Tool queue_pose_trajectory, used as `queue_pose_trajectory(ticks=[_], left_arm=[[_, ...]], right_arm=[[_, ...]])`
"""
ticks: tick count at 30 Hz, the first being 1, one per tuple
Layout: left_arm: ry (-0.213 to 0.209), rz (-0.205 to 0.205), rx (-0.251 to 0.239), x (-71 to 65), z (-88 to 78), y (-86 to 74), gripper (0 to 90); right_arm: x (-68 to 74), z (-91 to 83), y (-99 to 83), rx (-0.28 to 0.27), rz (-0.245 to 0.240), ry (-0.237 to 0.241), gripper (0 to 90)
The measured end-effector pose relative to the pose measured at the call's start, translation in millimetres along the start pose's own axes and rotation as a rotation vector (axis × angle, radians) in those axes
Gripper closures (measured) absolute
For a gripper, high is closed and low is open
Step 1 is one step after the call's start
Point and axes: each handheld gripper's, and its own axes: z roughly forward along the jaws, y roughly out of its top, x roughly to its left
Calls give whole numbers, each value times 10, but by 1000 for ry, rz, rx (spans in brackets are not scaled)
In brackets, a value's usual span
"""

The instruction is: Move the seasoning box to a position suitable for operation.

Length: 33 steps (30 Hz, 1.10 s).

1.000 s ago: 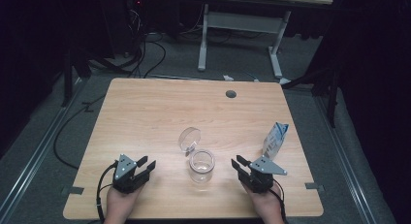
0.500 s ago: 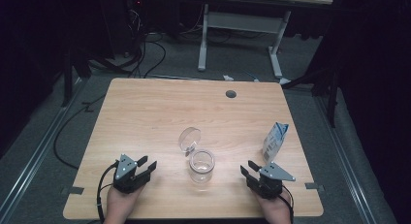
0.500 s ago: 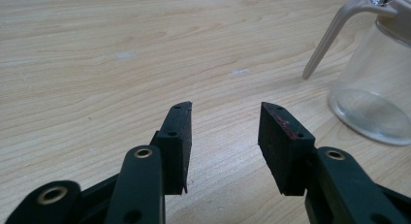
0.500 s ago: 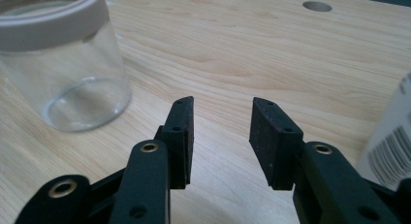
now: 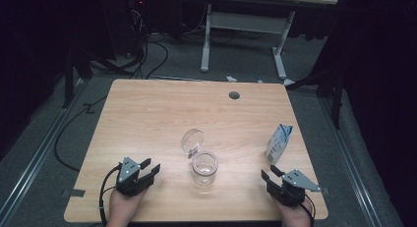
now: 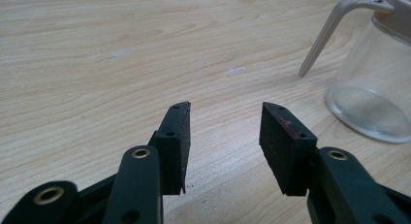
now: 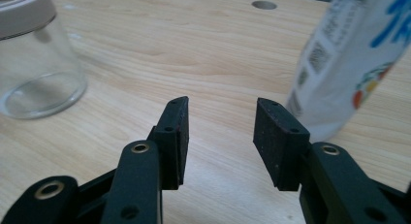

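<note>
The left gripper [image 5: 146, 168] and right gripper [image 5: 272, 174] have both just been opening, empty. Beside the right gripper, the carton's [image 7: 351, 59] blurred blue print is perhaps unreadable; the glass jar [image 6: 375, 83] is cut off.

Clear glossy glass jar [image 5: 204, 167], printed paper carton [image 5: 279, 144], matt pale wood table [image 5: 147, 114].

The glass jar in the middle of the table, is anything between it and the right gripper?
Nothing visible is. Bare table lies between the right gripper and the glass jar. The carton stands beyond the gripper, off to its other side, not on that line. The jaws are open and empty.
</note>
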Motion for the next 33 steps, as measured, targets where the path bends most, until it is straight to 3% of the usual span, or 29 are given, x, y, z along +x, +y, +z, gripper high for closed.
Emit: queue_pose_trajectory(ticks=[14,25,33], left_arm=[[2,1,-4,-1,-42,-24,517],[39,-18,-15,49,-198,-104,517],[58,-17,-13,51,-289,-164,516]], right_arm=[[-211,-8,41,-11,28,-73,500],[-355,135,173,-27,47,-142,381],[-387,242,243,-38,51,-158,349]])
